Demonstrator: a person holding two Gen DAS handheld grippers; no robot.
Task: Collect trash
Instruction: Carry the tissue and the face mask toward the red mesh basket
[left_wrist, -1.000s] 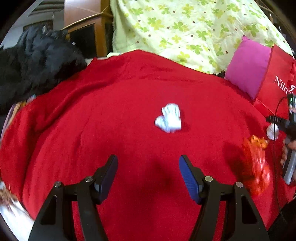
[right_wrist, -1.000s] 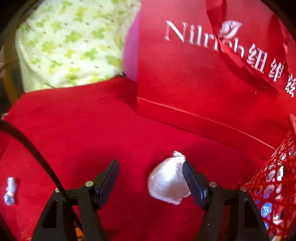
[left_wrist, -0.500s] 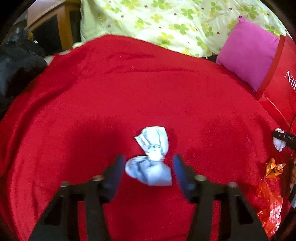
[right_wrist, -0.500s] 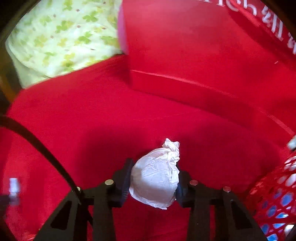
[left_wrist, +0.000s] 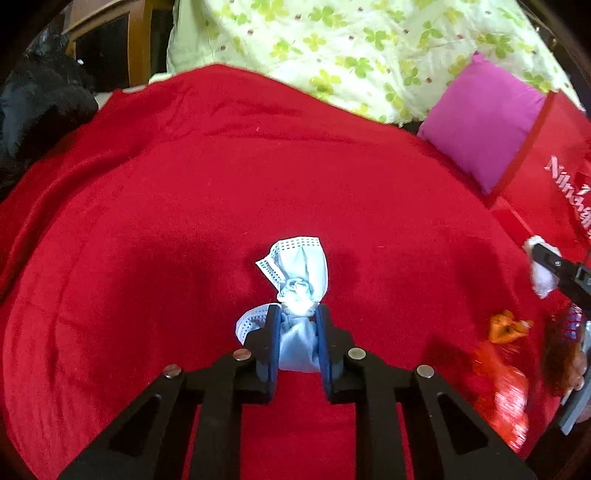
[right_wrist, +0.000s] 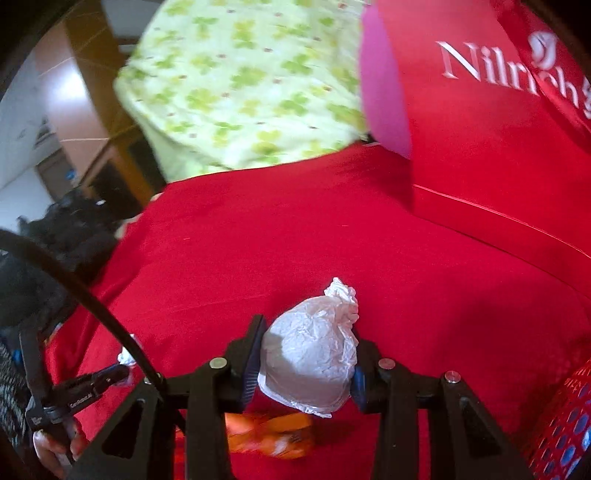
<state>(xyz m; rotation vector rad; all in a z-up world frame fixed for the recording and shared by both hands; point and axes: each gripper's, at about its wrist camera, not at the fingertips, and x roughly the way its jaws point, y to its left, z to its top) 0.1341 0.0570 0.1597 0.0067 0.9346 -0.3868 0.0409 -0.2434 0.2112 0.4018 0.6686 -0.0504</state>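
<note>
Two grips: left fingers pinching knotted face mask, right fingers pinching crumpled tissue.

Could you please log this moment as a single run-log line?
left tongs: just closed on knotted face mask | right tongs: shut on crumpled paper ball | surface: red blanket

Knotted face mask between fingers

Two wrist fisheyes, close over a red blanket

Each looks forward and steeply down along its own gripper fingers. Both catch the clover-print quilt, pink cushion and red bag.
</note>
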